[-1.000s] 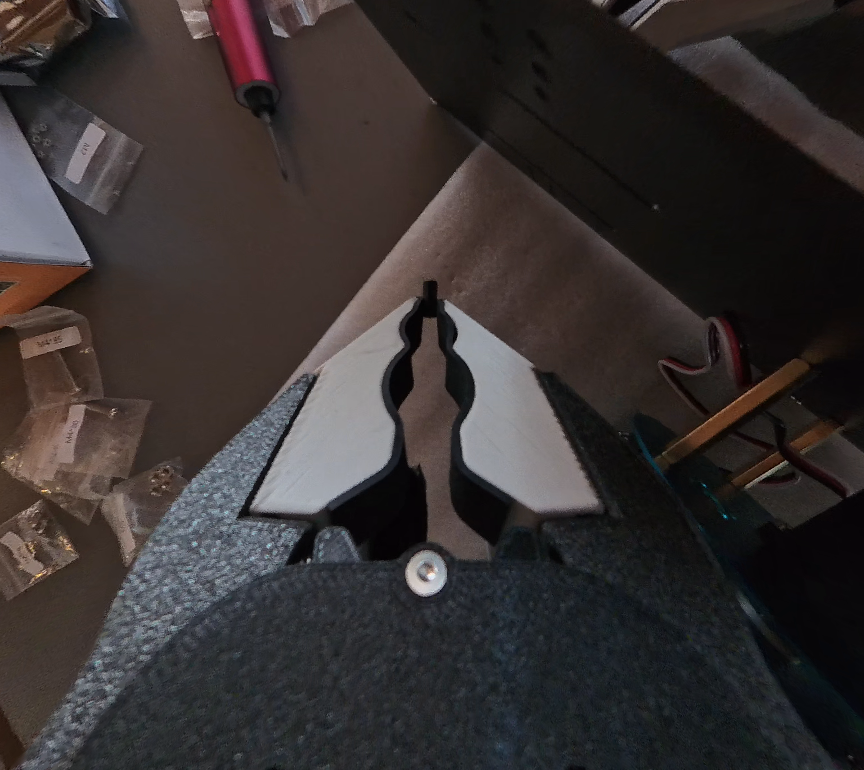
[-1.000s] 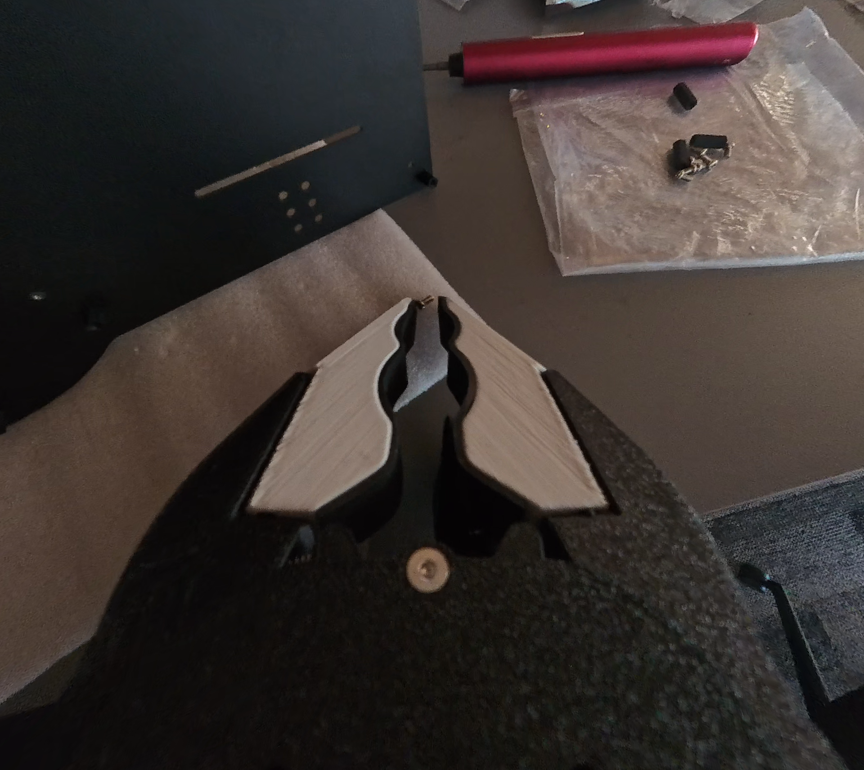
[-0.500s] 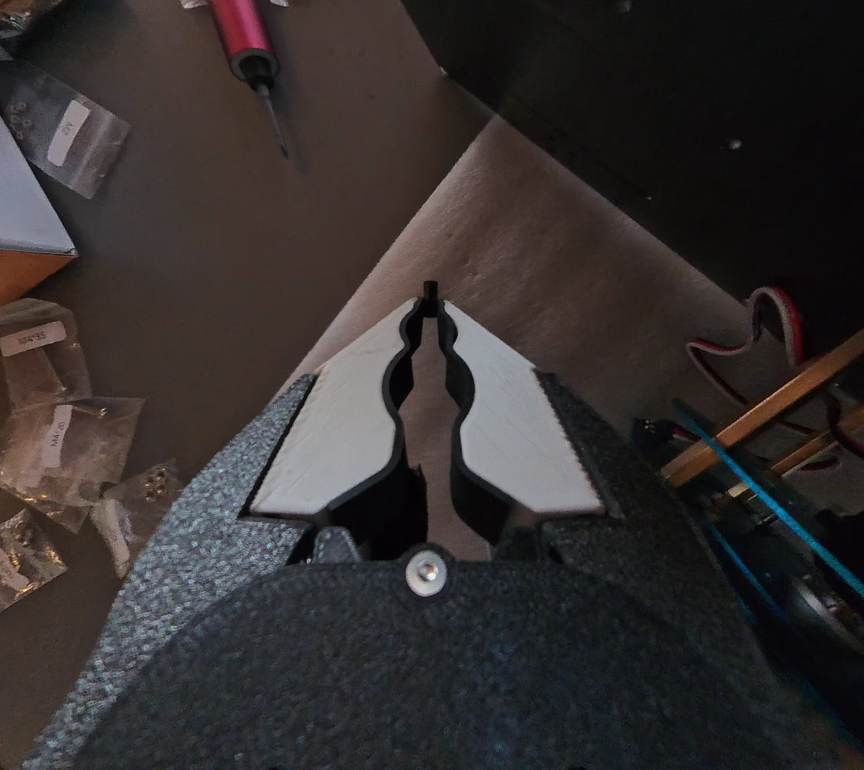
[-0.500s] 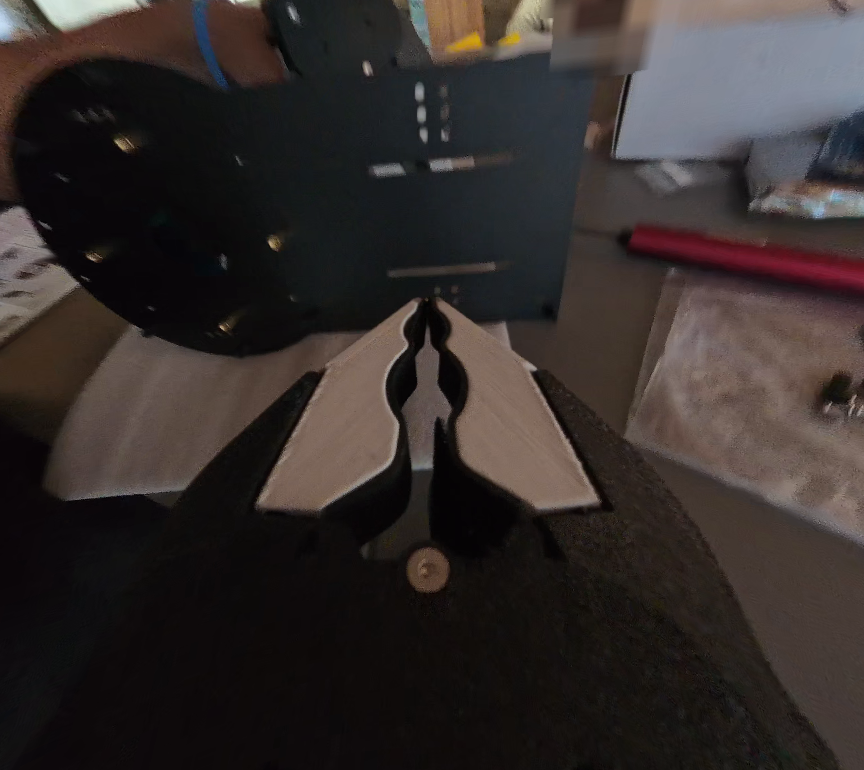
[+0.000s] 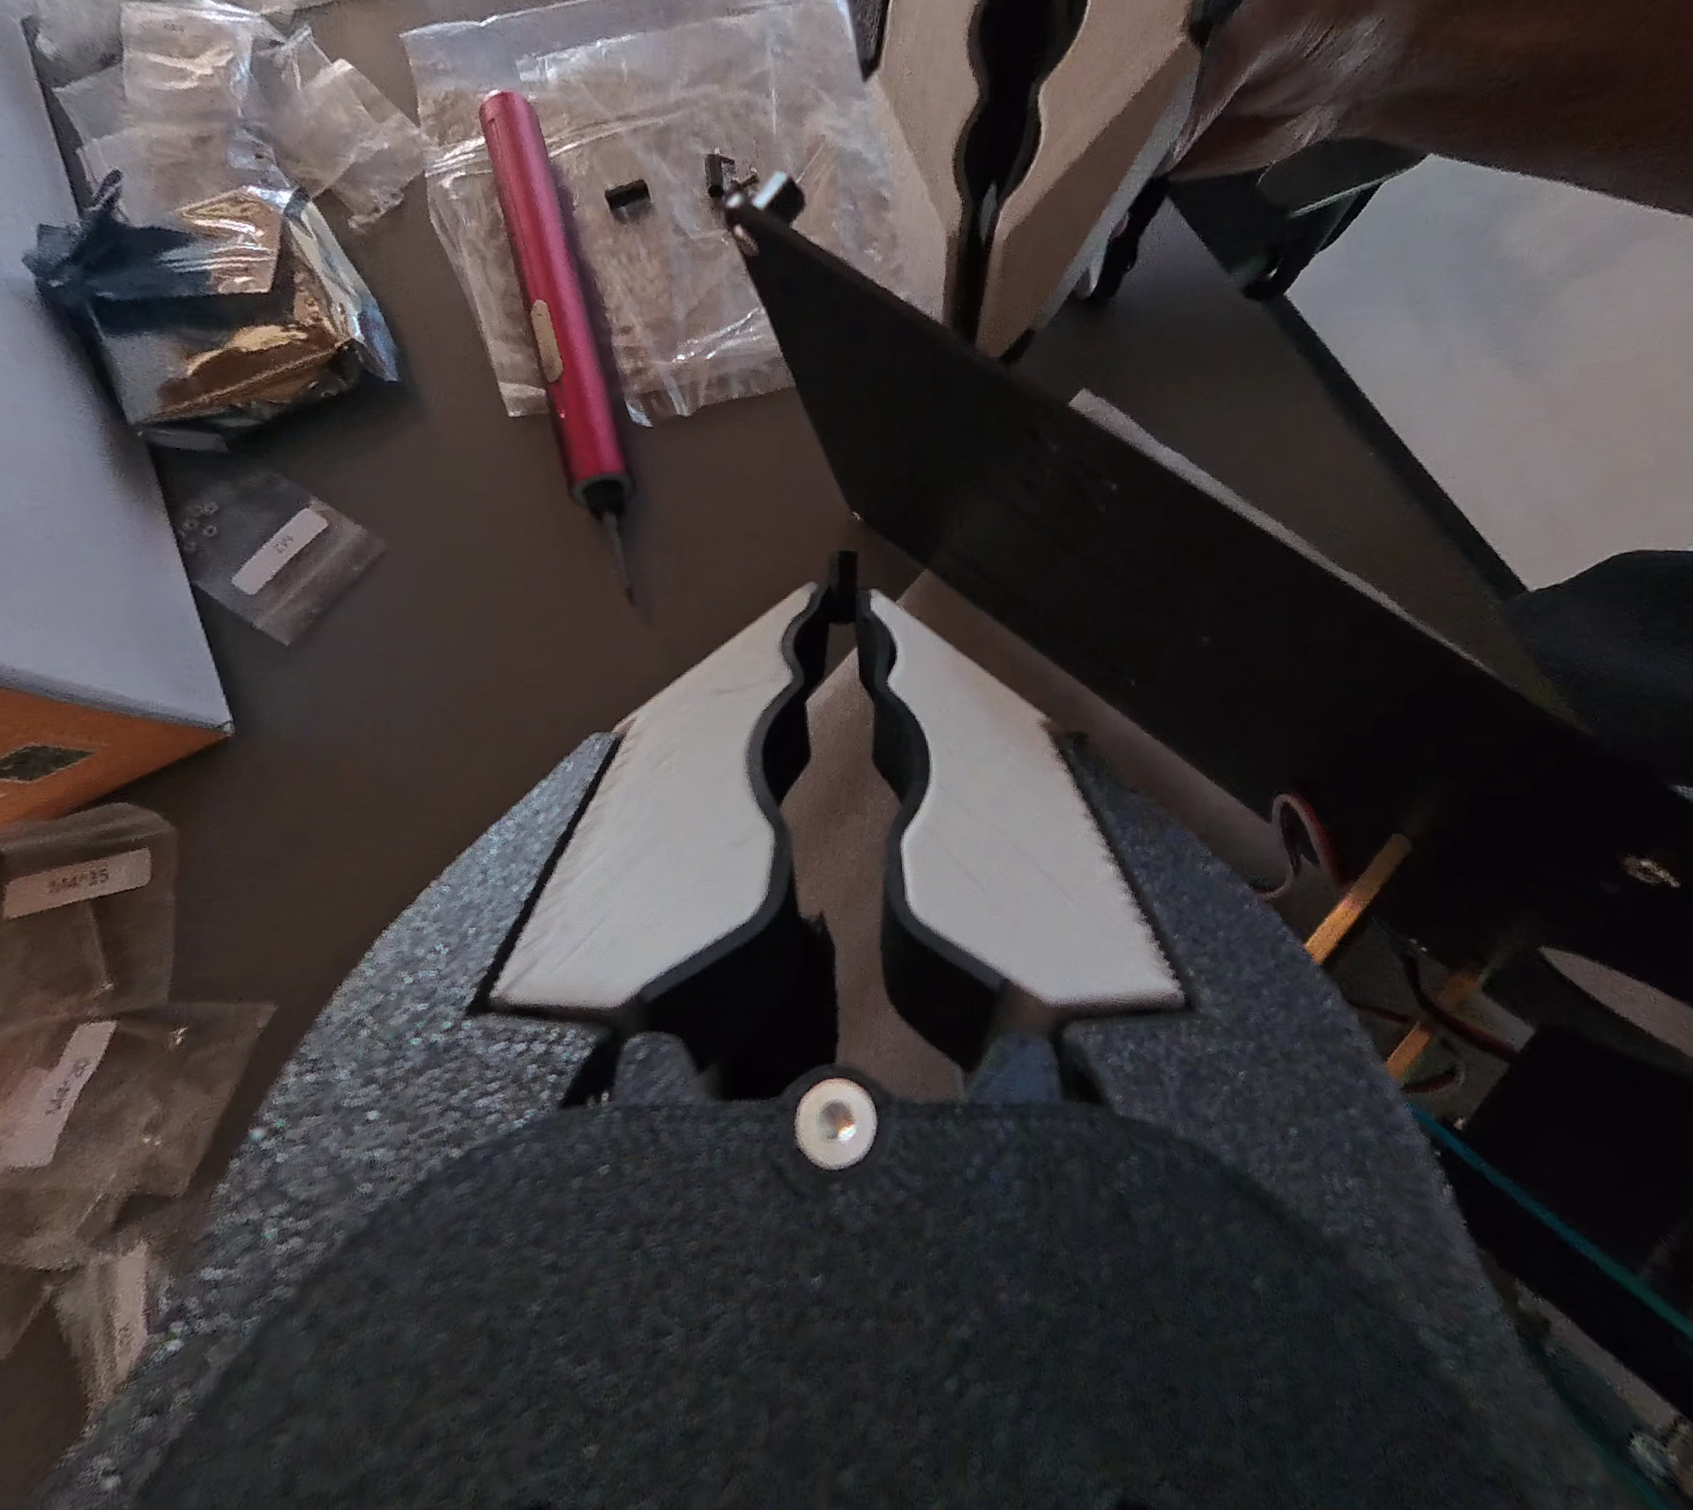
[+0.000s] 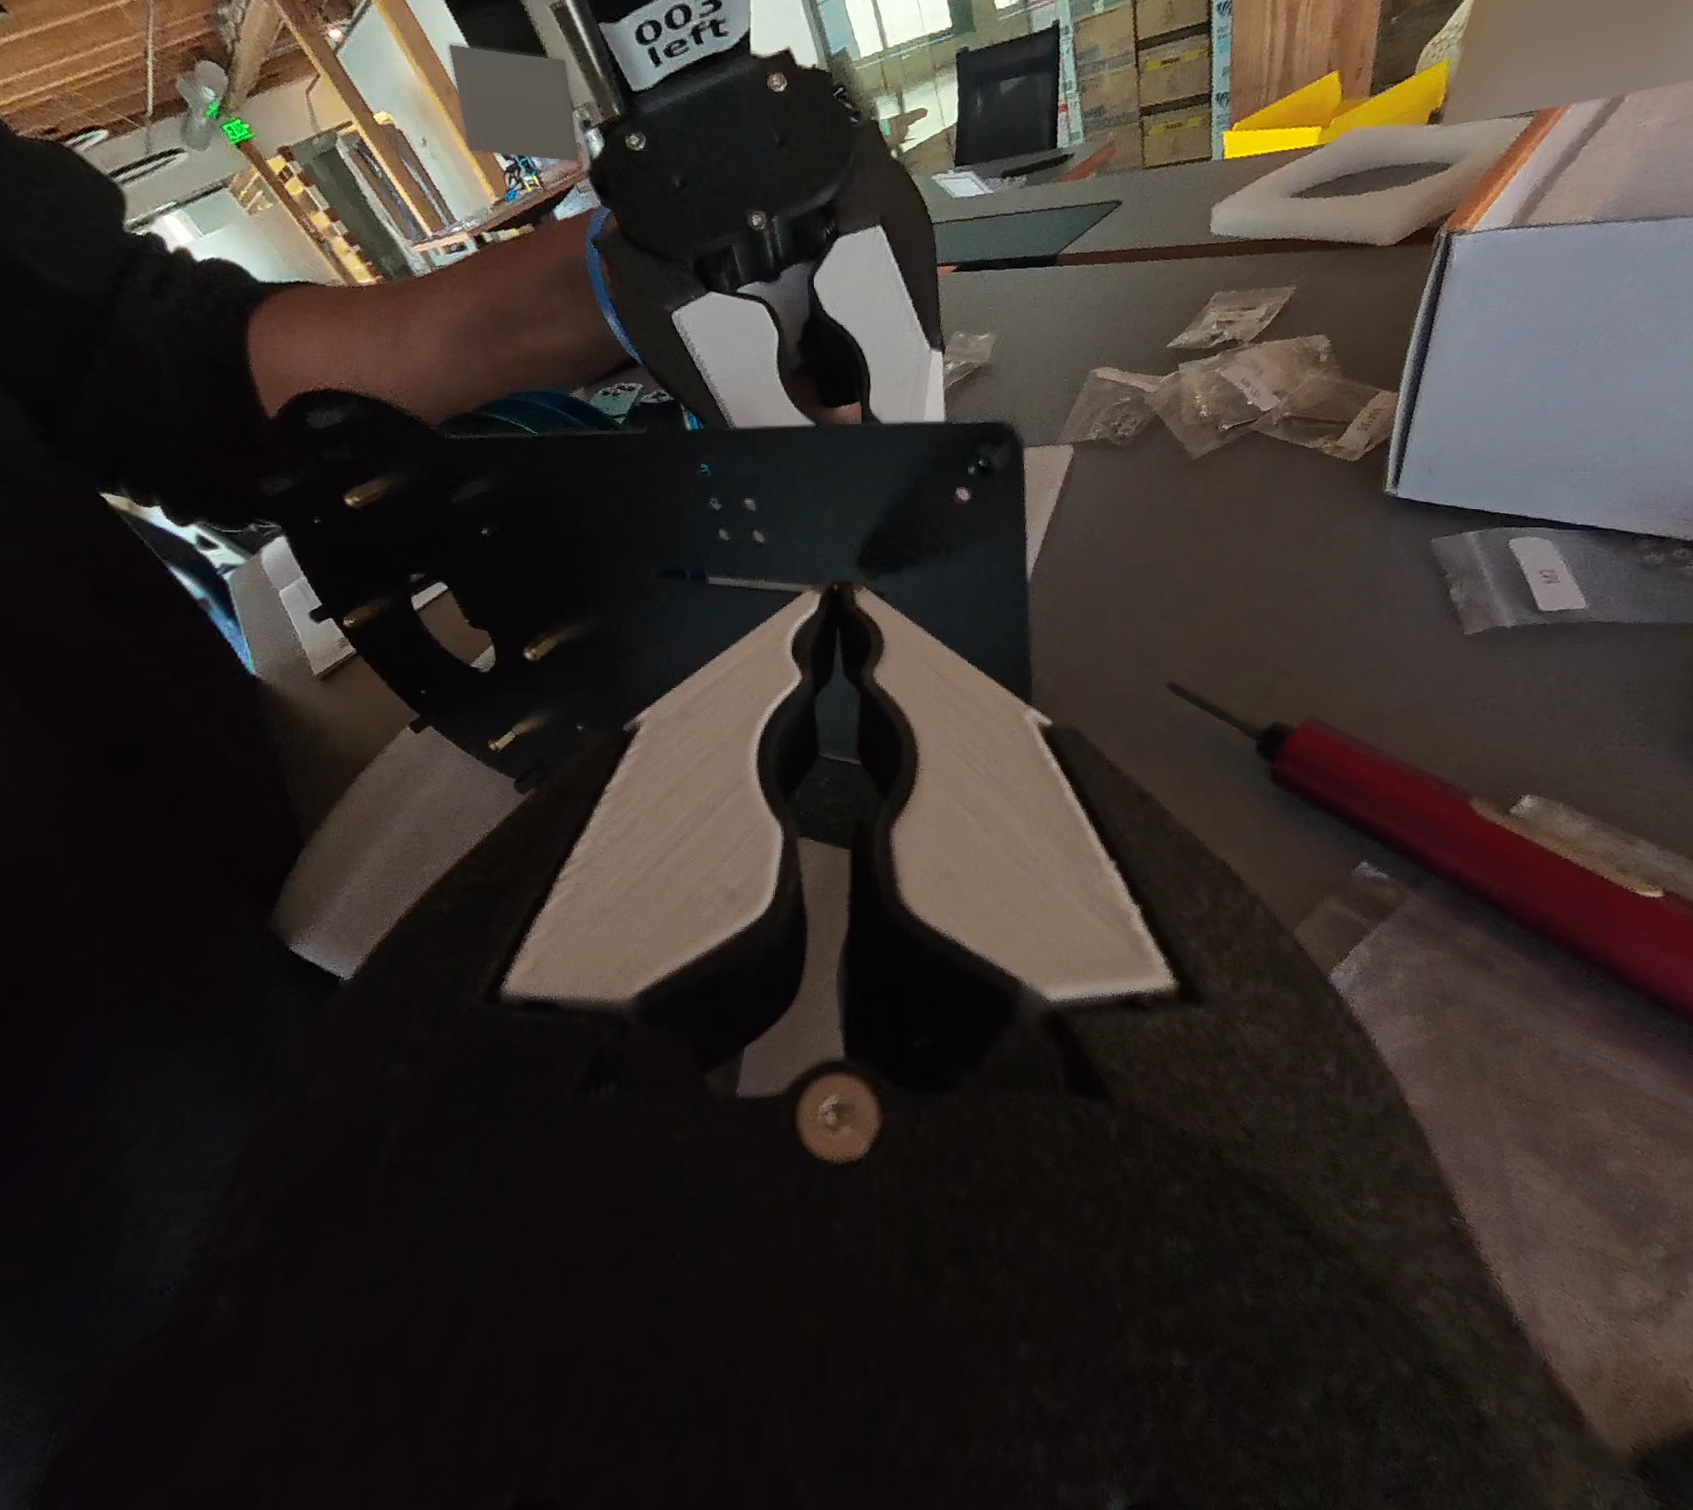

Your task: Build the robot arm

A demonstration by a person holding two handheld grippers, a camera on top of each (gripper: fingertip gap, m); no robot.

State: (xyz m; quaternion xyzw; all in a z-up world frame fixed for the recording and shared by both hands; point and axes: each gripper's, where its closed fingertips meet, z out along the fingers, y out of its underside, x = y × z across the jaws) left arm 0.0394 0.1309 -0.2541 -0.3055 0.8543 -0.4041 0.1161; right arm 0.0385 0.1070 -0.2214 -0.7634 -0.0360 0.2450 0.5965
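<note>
- Two tongs face each other over a grey table (image 5: 440,687), beside a black metal plate (image 6: 824,513) tilted on edge between them.
- Right gripper (image 6: 841,595): jaws pinched narrow at the plate's lower edge; whether they grip it, I cannot tell.
- Left gripper (image 5: 845,595): jaws clamp a small black peg (image 5: 843,573).
- Red screwdriver (image 5: 550,293) lies apart on a plastic bag (image 5: 660,91).

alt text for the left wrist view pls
The left gripper, jaws pinched on a small black peg, sits beside a flat black metal plate that crosses the frame. Beyond the plate the right gripper points down. A red pen-shaped screwdriver and clear plastic bags lie on the grey table.
</note>
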